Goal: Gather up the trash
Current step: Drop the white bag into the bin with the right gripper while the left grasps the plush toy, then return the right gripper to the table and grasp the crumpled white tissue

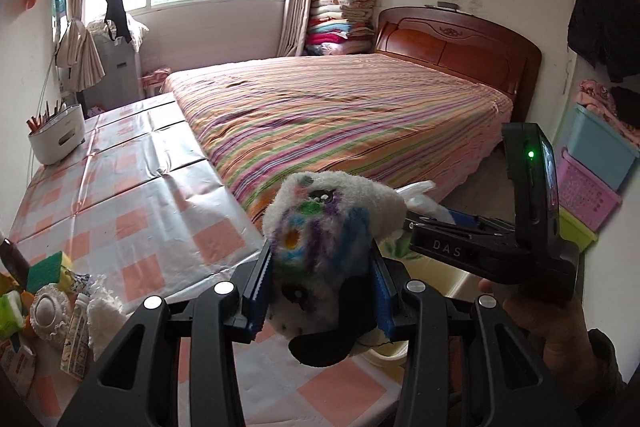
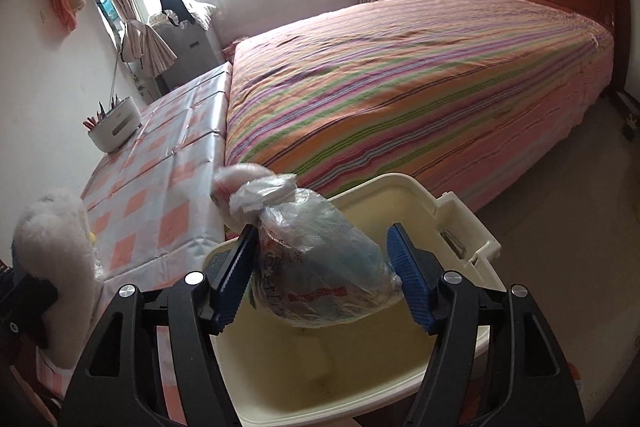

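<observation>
My left gripper [image 1: 320, 291] is shut on a white plush toy [image 1: 320, 227] smeared with colours, held above the table's edge. The toy also shows at the left of the right wrist view [image 2: 52, 259]. My right gripper [image 2: 320, 279] is over a cream plastic bin [image 2: 472, 239]. A knotted clear plastic bag of trash [image 2: 316, 267] sits between its jaws; the left pad touches it, the right pad stands slightly apart. The right gripper's body shows in the left wrist view [image 1: 480, 247], with the bag's white tip [image 1: 420, 195].
A table with a pink-checked cloth [image 1: 120, 195] holds sponges, a small bottle and other litter [image 1: 60, 307] at its near left, and a white holder [image 1: 56, 143] at the back. A striped bed [image 1: 340, 115] lies beyond. Coloured crates [image 1: 592, 187] stand at the right.
</observation>
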`<state>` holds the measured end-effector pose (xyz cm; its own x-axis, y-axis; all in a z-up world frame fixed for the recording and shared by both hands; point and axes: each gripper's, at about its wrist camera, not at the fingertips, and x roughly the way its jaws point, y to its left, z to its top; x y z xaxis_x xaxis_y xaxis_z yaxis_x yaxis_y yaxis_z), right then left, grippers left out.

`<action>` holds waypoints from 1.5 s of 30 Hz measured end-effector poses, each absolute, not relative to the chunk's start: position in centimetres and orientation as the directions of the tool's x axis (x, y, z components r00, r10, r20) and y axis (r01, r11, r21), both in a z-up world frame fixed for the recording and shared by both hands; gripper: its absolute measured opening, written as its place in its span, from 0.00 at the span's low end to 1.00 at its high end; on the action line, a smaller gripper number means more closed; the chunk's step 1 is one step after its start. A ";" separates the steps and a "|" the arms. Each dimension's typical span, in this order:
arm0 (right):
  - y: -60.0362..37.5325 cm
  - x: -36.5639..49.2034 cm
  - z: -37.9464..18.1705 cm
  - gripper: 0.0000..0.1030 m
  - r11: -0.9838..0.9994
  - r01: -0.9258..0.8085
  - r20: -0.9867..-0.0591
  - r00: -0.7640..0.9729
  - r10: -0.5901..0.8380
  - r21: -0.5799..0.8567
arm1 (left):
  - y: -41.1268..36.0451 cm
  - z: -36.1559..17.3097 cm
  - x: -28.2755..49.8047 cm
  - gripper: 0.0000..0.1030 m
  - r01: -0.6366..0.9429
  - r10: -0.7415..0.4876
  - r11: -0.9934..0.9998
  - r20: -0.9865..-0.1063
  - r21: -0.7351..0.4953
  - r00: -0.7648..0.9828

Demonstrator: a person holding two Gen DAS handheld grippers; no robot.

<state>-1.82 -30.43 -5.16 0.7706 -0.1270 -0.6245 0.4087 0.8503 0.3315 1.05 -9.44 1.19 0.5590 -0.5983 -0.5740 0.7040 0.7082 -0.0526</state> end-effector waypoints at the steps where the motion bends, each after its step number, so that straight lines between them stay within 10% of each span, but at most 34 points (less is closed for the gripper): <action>1: -30.8 -2.1 -5.0 0.72 0.839 0.418 -0.615 0.778 -0.132 0.349 | -9.9 1.2 0.8 0.40 0.708 -0.601 0.704 -0.575 -0.053 0.555; 16: -34.3 -7.6 -0.7 0.78 0.693 0.488 -0.375 0.868 -0.325 0.530 | -16.3 -2.9 2.0 0.40 0.743 -0.573 0.663 -0.700 -0.090 0.426; 31: -34.6 -8.4 -0.5 0.79 0.675 0.489 -0.347 0.871 -0.347 0.552 | -19.5 -5.3 2.1 0.65 0.771 -0.520 0.636 -0.755 -0.030 0.400; 45: -27.5 -2.8 0.0 0.80 0.792 0.381 -0.373 0.904 -0.211 0.477 | -5.5 -0.2 3.4 0.65 0.594 -0.452 0.801 -0.572 0.078 0.684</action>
